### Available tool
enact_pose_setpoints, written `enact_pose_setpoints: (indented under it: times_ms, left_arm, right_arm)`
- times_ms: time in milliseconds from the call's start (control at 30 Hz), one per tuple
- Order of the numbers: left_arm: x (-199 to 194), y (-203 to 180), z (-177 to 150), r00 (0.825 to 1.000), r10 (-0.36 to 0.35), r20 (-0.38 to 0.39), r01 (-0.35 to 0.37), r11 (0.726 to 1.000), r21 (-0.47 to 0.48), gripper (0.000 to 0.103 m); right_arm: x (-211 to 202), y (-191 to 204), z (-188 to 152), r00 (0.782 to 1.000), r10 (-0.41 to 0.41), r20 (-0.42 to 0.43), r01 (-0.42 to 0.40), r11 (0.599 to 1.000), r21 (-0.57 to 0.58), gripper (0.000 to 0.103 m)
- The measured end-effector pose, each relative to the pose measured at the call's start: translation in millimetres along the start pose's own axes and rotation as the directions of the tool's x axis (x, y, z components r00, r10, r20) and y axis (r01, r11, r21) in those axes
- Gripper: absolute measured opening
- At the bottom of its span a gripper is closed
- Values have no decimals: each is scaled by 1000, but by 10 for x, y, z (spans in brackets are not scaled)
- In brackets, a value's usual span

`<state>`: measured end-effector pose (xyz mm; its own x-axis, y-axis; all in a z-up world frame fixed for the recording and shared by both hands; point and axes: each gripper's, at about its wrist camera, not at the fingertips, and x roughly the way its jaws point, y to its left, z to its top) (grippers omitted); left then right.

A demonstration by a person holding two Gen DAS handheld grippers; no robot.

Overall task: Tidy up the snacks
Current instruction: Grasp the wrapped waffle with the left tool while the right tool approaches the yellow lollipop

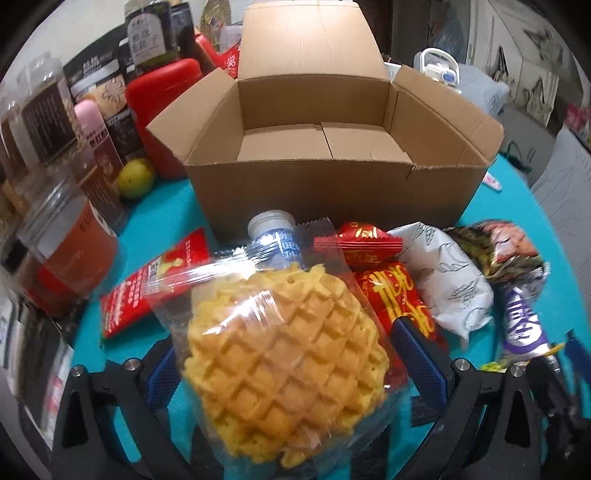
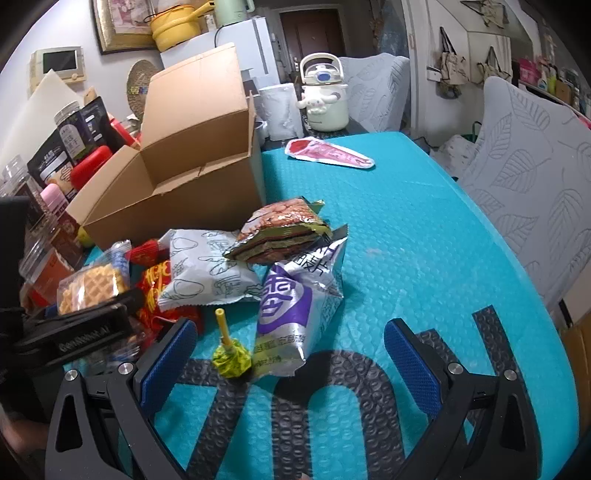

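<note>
My left claw (image 1: 288,354) pinches a wrapped waffle (image 1: 284,369) above the snack pile, in front of the open cardboard box (image 1: 332,184). My right claw (image 2: 288,354) hangs spread over the teal table (image 2: 424,240).

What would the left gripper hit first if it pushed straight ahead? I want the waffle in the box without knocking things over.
Likely the small bottle lying just beyond the waffle pack that the left gripper holds, then the near wall of the cardboard box. Depth is uncertain; lifting first looks safer.

Cream kettle (image 2: 324,94), leaf-patterned chair (image 2: 532,192), yellow pot (image 2: 176,27), white fridge (image 2: 236,44)
</note>
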<state>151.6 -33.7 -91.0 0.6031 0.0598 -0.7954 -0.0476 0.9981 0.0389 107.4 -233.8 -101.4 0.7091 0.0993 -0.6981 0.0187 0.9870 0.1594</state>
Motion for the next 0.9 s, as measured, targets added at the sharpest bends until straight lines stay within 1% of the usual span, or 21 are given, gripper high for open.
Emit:
enact_pose_setpoints:
  times_ms: [67,133,200,300,433,533,633,767,833,867,900]
  left_arm:
    - [-21,32,-18,1000,-17,26,17,1000,-9,102]
    - [-62,68,-25,998,-31,57,32,999,-14,88]
    - [-86,85,-31,997,-38,71,37,999,6,82]
    - [-116,78,-59,995,-49,89,46,998,36,78]
    - [-209,125,-74,988,-124,97,123,992,21,77]
    - [-322,154,-57,983,-114,146,112,993,24,77]
    - [-448,196,-32,975,-136,176,135,991,22,77]
    - [-554,231,-10,967,-152,203,151,988,24,77]
    - [-572,243,-14,965,-165,206,164,986,25,77]
    - [-576,248,-21,964,-174,203,173,985,23,77]
    - [-575,262,-26,962,-186,198,185,982,23,77]
  right_arm:
    - [18,-10,6,1000,1,-3,-1,1000,2,103]
    - [34,-20,7,1000,1,-6,-1,1000,6,103]
    - [52,-26,10,1000,-1,-10,1,1000,10,103]
    - [65,-17,13,1000,2,-12,-1,1000,7,103]
    - [66,0,9,1000,19,-10,-19,1000,0,103]
    - [59,6,10,1000,14,-6,-14,1000,-1,103]
    - [47,35,15,1000,11,7,-11,1000,-17,103]
    - [42,93,25,999,-17,27,19,998,-53,103]
    - [33,111,28,999,-16,33,18,998,-59,103]
    - [21,122,29,999,-11,36,13,998,-63,100]
    - [-1,130,27,999,-2,42,5,998,-65,93]
